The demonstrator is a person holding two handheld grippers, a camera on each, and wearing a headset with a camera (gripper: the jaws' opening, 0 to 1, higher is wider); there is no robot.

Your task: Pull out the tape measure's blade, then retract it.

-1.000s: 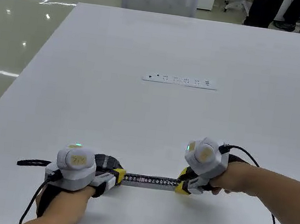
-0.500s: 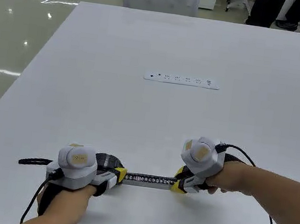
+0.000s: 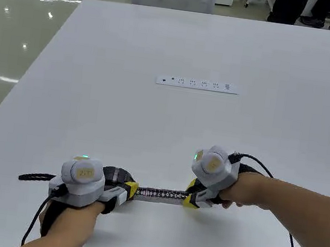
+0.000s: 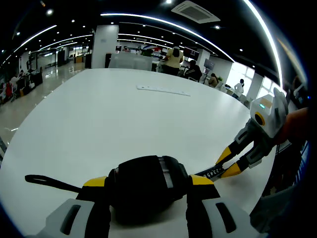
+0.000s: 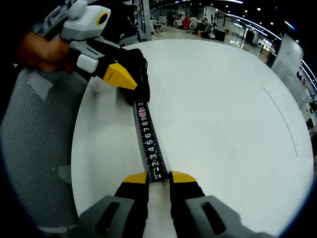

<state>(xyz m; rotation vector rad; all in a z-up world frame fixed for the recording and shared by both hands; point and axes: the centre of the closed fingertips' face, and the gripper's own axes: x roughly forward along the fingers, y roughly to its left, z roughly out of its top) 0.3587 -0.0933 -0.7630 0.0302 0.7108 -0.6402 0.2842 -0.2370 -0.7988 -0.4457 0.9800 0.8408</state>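
Observation:
A black tape measure [image 3: 118,176] lies on the white table near its front edge, and my left gripper [image 3: 127,190] is shut on its case. In the left gripper view the case [image 4: 143,186] sits between the yellow-tipped fingers of my left gripper [image 4: 147,181]. A short length of blade [image 3: 159,193] runs right to my right gripper [image 3: 190,201], which is shut on the blade's end. The right gripper view shows the numbered blade [image 5: 147,134] leading from my right gripper [image 5: 158,177] to the case [image 5: 141,74] in the left gripper [image 5: 124,77]. The right gripper [image 4: 228,163] pinches the blade [image 4: 210,173].
The tape measure's black wrist strap [image 3: 35,177] trails left on the table. A white power strip [image 3: 197,84] lies flat mid-table. A black cable [image 3: 257,163] loops off the right gripper. The table's left edge [image 3: 24,83] drops to a glossy floor. People and chairs stand beyond the far edge.
My right gripper has moved left toward the left gripper, still on the blade's end, and the exposed blade has grown shorter. The left gripper and case have stayed put.

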